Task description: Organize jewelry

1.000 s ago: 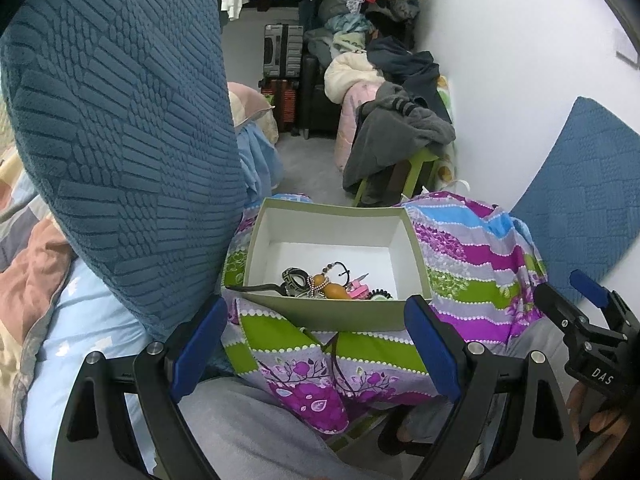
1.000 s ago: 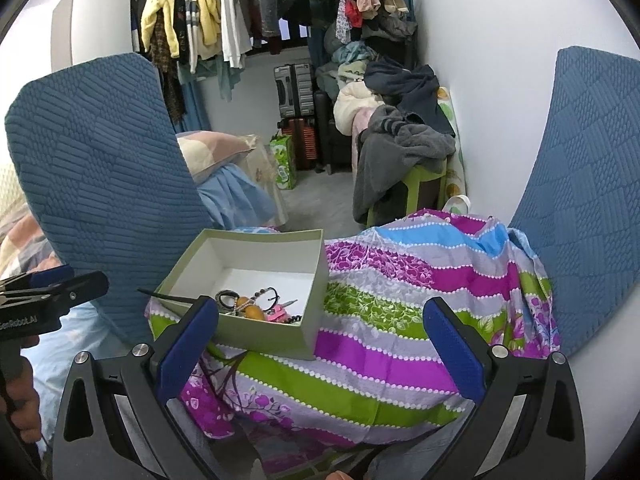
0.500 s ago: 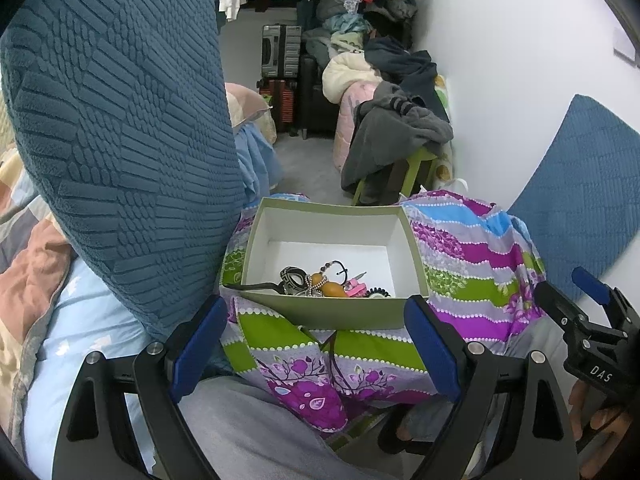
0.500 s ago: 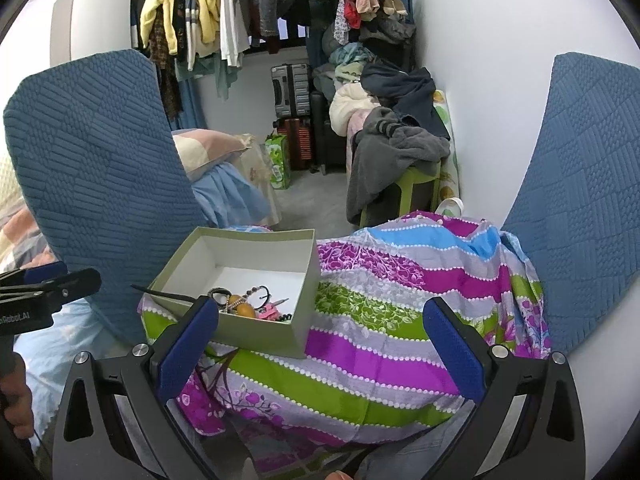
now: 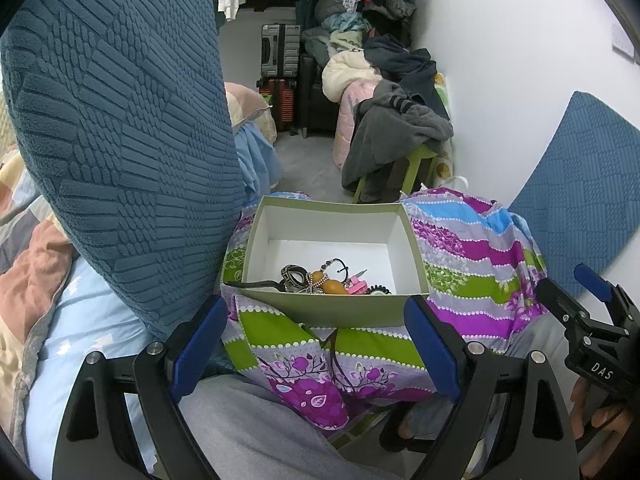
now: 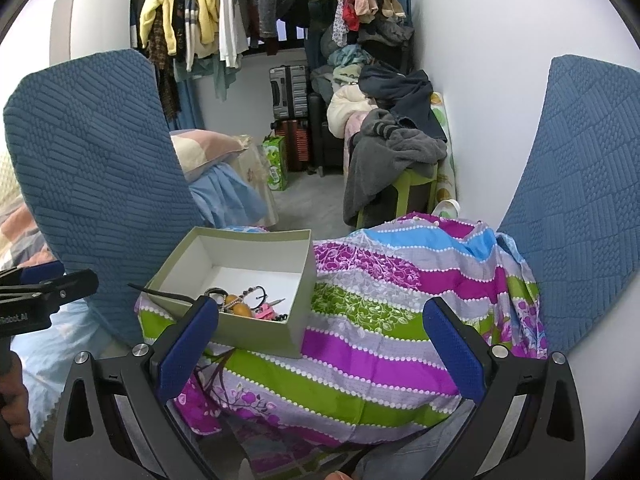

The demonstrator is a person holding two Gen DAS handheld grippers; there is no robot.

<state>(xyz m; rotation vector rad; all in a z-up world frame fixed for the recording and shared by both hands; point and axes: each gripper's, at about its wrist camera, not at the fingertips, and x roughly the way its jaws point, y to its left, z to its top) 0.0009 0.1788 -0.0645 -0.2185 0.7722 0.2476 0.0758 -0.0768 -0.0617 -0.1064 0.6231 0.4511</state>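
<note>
A green box with a white inside (image 5: 336,308) (image 6: 256,334) sits on a striped purple, green and blue cloth (image 5: 472,256) (image 6: 392,280). A heap of jewelry (image 5: 320,278) (image 6: 244,306) lies in its near part: beads, an orange piece, a pink piece, a dark band. A thin dark stick (image 5: 248,284) (image 6: 160,294) pokes over the box's left edge. My left gripper (image 5: 316,344) is open and empty, held short of the box. My right gripper (image 6: 316,348) is open and empty, above the cloth to the right of the box.
A large blue textured cushion (image 5: 112,128) (image 6: 92,160) stands left of the box, another (image 6: 580,200) at the right wall. Behind are a green stool with grey clothes (image 6: 396,152), suitcases (image 6: 288,92) and hanging clothes. Bedding (image 5: 48,280) lies at the left.
Both views have shifted only slightly; the box and jewelry stay as they were, and both grippers stay open.
</note>
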